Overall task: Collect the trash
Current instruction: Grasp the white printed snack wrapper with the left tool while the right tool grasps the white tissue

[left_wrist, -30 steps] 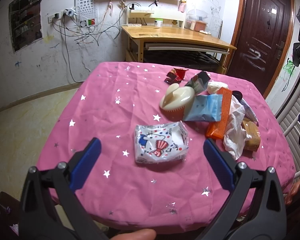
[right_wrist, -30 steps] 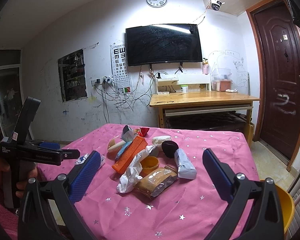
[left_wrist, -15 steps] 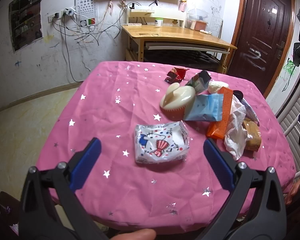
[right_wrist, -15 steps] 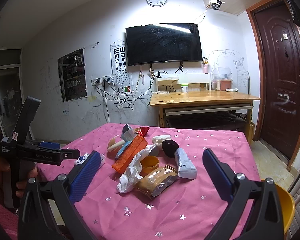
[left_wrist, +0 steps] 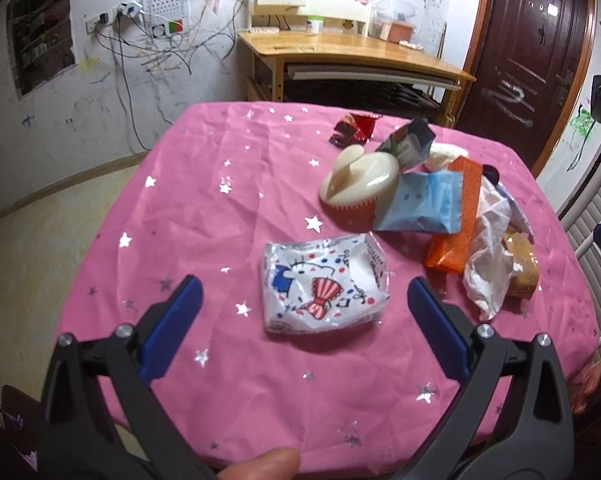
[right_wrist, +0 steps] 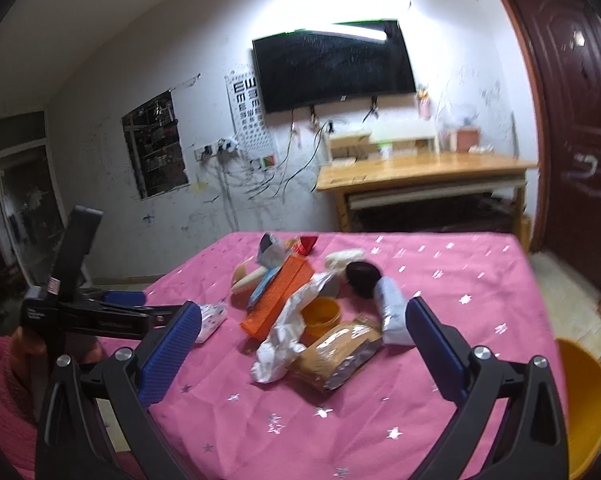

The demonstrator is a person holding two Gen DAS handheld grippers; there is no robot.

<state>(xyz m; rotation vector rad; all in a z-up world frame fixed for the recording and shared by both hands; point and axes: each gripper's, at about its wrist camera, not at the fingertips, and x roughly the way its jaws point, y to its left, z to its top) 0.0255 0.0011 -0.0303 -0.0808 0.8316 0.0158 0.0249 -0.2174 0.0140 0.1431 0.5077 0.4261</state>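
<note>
A white cartoon-printed wrapper (left_wrist: 324, 286) lies alone on the pink tablecloth (left_wrist: 220, 216), just ahead of my open left gripper (left_wrist: 302, 300). Beyond it a heap of trash holds a blue packet (left_wrist: 420, 202), an orange box (left_wrist: 458, 216), crumpled white paper (left_wrist: 486, 264) and a brown packet (left_wrist: 522, 264). In the right wrist view my right gripper (right_wrist: 302, 322) is open and empty, above the table's near side, with the brown packet (right_wrist: 338, 354), white paper (right_wrist: 288, 338), orange box (right_wrist: 278, 298) and a white tube (right_wrist: 392, 312) ahead. The left gripper (right_wrist: 128, 306) shows at the left there, held by a hand.
A cream brush on a red base (left_wrist: 358, 186) and a red wrapper (left_wrist: 354, 128) sit behind the heap. A yellow bin (right_wrist: 584, 408) stands past the table's right edge. A wooden desk (left_wrist: 352, 50) and a dark door (left_wrist: 528, 52) lie beyond the table.
The right gripper has swung, its view now tilted and blurred, and the trash heap sits lower and closer between its fingers. The left gripper has barely moved.
</note>
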